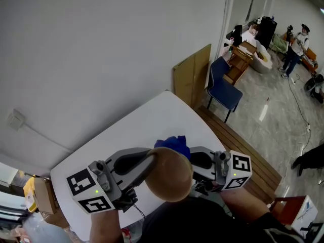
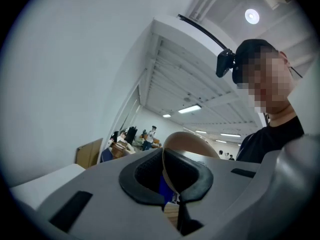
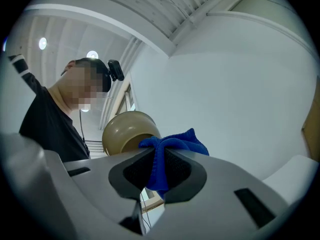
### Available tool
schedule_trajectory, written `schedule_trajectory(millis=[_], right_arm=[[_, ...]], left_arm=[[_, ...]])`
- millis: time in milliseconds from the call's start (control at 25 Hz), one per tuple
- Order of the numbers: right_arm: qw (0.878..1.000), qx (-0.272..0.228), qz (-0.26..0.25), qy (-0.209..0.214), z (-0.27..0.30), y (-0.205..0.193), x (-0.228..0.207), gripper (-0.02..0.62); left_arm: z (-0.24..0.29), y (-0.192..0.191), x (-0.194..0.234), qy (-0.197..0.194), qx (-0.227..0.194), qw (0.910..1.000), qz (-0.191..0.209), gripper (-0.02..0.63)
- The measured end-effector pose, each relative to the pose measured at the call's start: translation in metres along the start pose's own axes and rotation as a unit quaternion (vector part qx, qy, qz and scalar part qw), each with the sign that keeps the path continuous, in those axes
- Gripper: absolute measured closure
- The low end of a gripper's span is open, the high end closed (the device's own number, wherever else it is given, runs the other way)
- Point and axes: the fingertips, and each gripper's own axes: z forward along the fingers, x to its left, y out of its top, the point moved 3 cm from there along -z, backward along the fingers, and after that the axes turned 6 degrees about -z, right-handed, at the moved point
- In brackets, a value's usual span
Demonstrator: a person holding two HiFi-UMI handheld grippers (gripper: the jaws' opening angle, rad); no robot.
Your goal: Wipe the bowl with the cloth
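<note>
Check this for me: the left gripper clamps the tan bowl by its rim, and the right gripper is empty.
Wrong on the right gripper: it is not empty. The right gripper view shows its jaws shut on the blue cloth. The left gripper does clamp the tan bowl by its rim.

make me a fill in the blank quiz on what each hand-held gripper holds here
1. The left hand-held gripper is shut on the bowl, gripping it by its ____.
2. The right hand-held gripper is shut on a cloth whose colour is ____.
3. The table has a top that is ____.

Missing words: rim; blue; white
</note>
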Motion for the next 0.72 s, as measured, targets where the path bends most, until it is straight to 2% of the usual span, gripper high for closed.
schedule_trajectory(millis=[120,320,520,720], right_arm=[[1.000,-0.005,-0.004,-0.011,-0.003,0.005,-0.006,0.549],[1.000,-0.013,-0.001,-0.028,-0.015,0.008,-0.011,0.549],[0.999,-0.010,0.010,-0.035,-0.021,0.000,-0.007,0.549],[0.999,0.001,0.035,-0.016,-0.011,-0.017,0.006,0.549]], left_arm=[[0.000,-0.004,-0.002,0.014,0.018,0.9994,0.025,0.583],[-0.007,-0.007,0.010,0.079,0.038,0.9931,0.077,0.583],[-0.018,0.003,0.024,0.126,0.011,0.9886,0.081,0.583],[-0.018,0.017,0.029,0.146,-0.030,0.9864,0.070,0.583]])
